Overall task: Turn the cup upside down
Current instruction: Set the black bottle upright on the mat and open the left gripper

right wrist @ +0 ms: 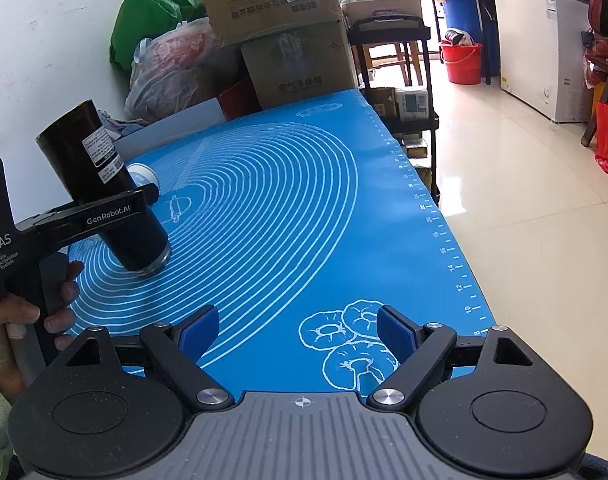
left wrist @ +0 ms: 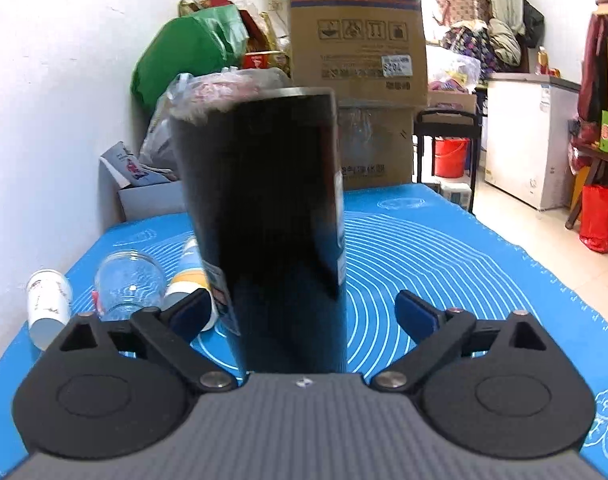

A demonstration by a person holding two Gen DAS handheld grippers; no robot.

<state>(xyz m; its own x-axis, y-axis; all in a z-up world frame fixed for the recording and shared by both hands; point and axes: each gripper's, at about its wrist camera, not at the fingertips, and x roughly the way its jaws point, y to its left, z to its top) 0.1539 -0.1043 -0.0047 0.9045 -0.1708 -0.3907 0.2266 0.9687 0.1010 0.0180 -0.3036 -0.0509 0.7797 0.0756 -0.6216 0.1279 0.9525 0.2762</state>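
Observation:
A tall black cup (left wrist: 264, 220) with white labels stands between the fingers of my left gripper (left wrist: 304, 316). The jaws are open wide, and the right pad is clearly apart from the cup. In the right wrist view the cup (right wrist: 104, 184) is tilted, its rim end resting on the blue mat (right wrist: 304, 200), with the left gripper's finger (right wrist: 108, 212) across its middle. My right gripper (right wrist: 300, 334) is open and empty above the mat's front part.
A clear glass (left wrist: 128, 280), a white paper cup (left wrist: 48, 304) and a white-yellow bottle (left wrist: 188, 276) lie at the mat's left. Cardboard boxes (left wrist: 355, 60) and bags stand behind the table. The table edge drops to a tiled floor on the right.

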